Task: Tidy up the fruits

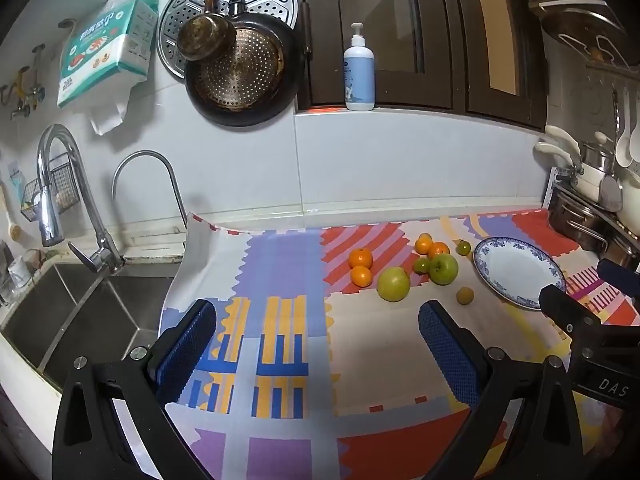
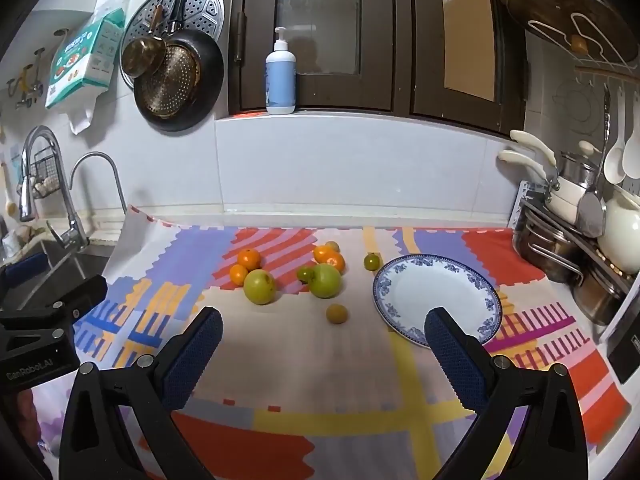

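So: fruits loose on the patterned mat (image 2: 304, 360), none yet on the blue-rimmed plate (image 2: 436, 292), which sits bare to their right, presumably set there as the collecting spot. Two green apples, one (image 2: 259, 286) nearer the sink side, the other (image 2: 326, 280) towards the plate. A pair of mandarins (image 2: 249, 259) touching each other behind the first apple; another pair (image 2: 330, 258) behind the second. Small green fruit (image 2: 372, 261) just beside the plate's far rim; a small brownish one (image 2: 337, 314) alone, nearest me and near the plate (easiest first pick, I judge).

My right gripper (image 2: 323, 340) hangs above the mat, tilted down at the cluster, jaws spread wide, nothing between them. My left gripper (image 1: 318, 334) likewise spread and empty, aimed more over the sink side, fruit off to its right.

Beyond: double sink (image 1: 80, 312) with taps left, pans hung on the tiled wall, soap pump bottle (image 2: 281, 78) on the window ledge, pots racked right.
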A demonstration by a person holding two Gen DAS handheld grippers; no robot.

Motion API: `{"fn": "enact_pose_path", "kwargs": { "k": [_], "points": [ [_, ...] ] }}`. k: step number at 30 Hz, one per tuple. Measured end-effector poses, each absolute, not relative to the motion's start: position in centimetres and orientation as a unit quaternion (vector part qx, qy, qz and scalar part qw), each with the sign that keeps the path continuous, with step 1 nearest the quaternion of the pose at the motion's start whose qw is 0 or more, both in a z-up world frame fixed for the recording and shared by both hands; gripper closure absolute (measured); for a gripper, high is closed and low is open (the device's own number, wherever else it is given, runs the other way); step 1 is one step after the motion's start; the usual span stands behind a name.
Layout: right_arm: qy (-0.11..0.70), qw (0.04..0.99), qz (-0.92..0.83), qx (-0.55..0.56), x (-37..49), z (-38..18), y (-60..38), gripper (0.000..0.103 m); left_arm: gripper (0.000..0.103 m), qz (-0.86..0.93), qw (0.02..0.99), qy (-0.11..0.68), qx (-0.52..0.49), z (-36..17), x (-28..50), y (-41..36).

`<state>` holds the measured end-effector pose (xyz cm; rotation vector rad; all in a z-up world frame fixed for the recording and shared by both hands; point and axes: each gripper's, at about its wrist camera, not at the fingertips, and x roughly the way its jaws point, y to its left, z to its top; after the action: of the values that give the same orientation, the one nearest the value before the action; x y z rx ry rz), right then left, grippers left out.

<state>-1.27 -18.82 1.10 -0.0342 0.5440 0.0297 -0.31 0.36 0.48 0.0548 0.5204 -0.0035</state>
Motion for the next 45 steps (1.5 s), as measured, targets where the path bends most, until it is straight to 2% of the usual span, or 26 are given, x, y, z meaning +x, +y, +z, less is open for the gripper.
{"fn": "enact_pose_path", "kwargs": {
  "k": [45],
  "points": [
    [0.265,0.964,0.016,-0.019,-1.20,1.25,-18.50,0.001,0.000,-0.003,0.966,0.256,0.024,0.38,-0.47,0.34]
  ]
}}
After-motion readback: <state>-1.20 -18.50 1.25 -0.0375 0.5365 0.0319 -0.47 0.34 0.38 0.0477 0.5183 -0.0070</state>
